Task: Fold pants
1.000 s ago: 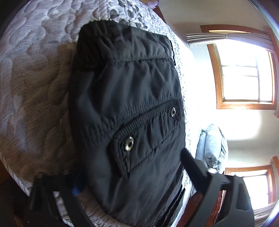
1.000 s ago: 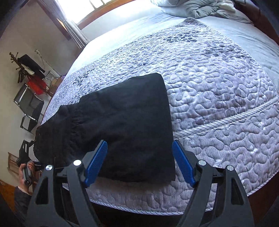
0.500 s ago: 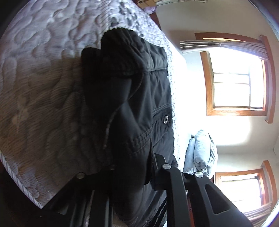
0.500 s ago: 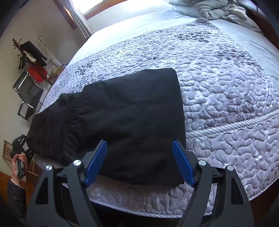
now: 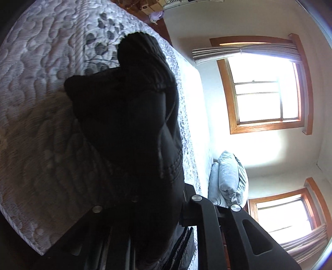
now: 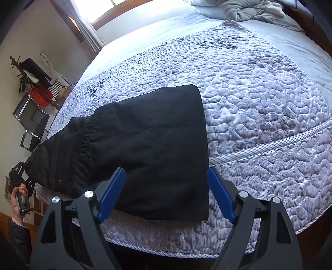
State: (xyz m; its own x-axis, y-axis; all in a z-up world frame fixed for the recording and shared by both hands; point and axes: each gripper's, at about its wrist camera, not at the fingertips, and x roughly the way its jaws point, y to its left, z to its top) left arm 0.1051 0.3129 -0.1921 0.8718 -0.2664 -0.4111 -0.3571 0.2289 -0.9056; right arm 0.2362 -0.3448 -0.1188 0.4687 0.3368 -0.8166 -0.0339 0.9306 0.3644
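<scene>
At far left of my right wrist view, the left gripper [image 6: 19, 178] is clamped on the waist end of the pants [image 6: 145, 149], which has come up off the quilt [image 6: 259, 108] since a second ago, when it lay flat. The hand [image 6: 19, 199] holding it sits in the lower left corner. My left wrist view shows the same change: the pocket snaps I saw before are gone, and a dark bunched fold of pants [image 5: 132, 128] fills the middle, pinched between the closed fingers.

The rest of the pants lies flat at frame centre, its folded edge running straight down the middle right. The near edge sits close to the quilt's border at the bottom. My right gripper [image 6: 166, 195] hangs over that near edge, blue pads wide apart, holding nothing. To the right and above, I see bare quilt up to the blanket [image 6: 244, 10] at the top.
</scene>
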